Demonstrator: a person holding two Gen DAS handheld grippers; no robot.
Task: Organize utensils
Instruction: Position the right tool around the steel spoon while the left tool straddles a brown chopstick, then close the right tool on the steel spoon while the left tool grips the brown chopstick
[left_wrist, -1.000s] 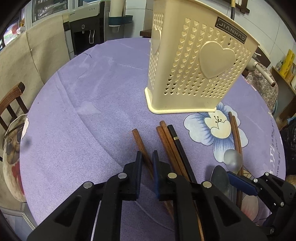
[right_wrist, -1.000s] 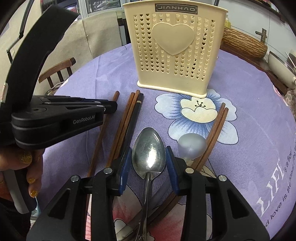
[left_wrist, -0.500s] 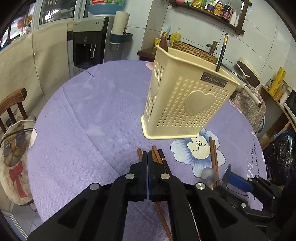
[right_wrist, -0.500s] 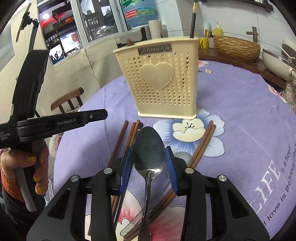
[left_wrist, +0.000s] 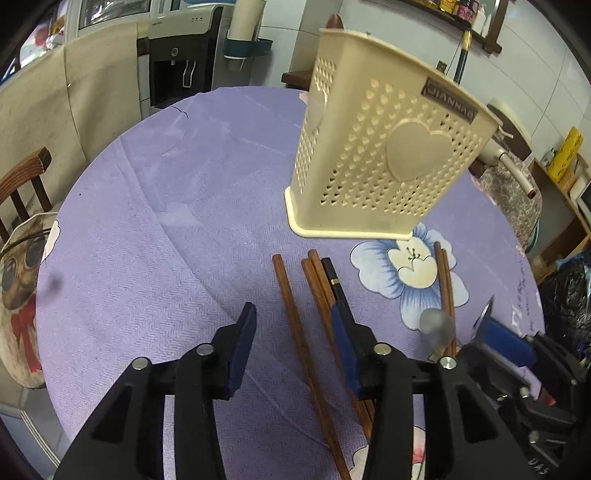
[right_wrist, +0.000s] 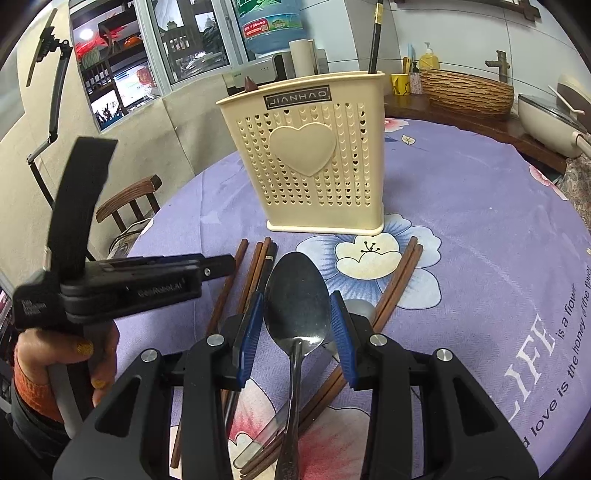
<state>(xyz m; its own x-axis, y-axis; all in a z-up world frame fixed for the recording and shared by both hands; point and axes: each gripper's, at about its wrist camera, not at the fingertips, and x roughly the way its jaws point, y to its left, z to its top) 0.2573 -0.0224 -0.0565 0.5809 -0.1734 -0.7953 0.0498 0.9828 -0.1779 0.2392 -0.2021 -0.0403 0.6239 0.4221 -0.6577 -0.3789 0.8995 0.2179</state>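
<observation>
Left gripper (left_wrist: 291, 325) jaws parted and have just been opening, nothing pinched; a single brown chopstick (left_wrist: 295, 325) lies on the cloth in the gap, pads off it. Right gripper (right_wrist: 297, 325) jaws partly open with the metal spoon (right_wrist: 297, 314) bowl between the blue pads (right_wrist: 251, 332); the bowl edges look to meet the pads, so held (handle runs back under the rig, end cut off by the frame). Second, frosted spoon (right_wrist: 360, 308) mostly hidden behind the right jaw. Chopstick near ends are covered by the gripper bodies. Cream holder (right_wrist: 314, 166) stands upright beyond both grippers; its inside is hidden, only a black chopstick (right_wrist: 376, 37) and a brown tip poke above the rim. Three more chopsticks (right_wrist: 258, 273) lie in front of the holder, a brown pair (right_wrist: 402, 273) off its right corner. Purple floral tablecloth (right_wrist: 480, 221) on a round table; wooden chair (right_wrist: 129, 195), water dispenser, woven basket behind the holder. Left hand (right_wrist: 74, 354) grips its handle, gripper angled down.
</observation>
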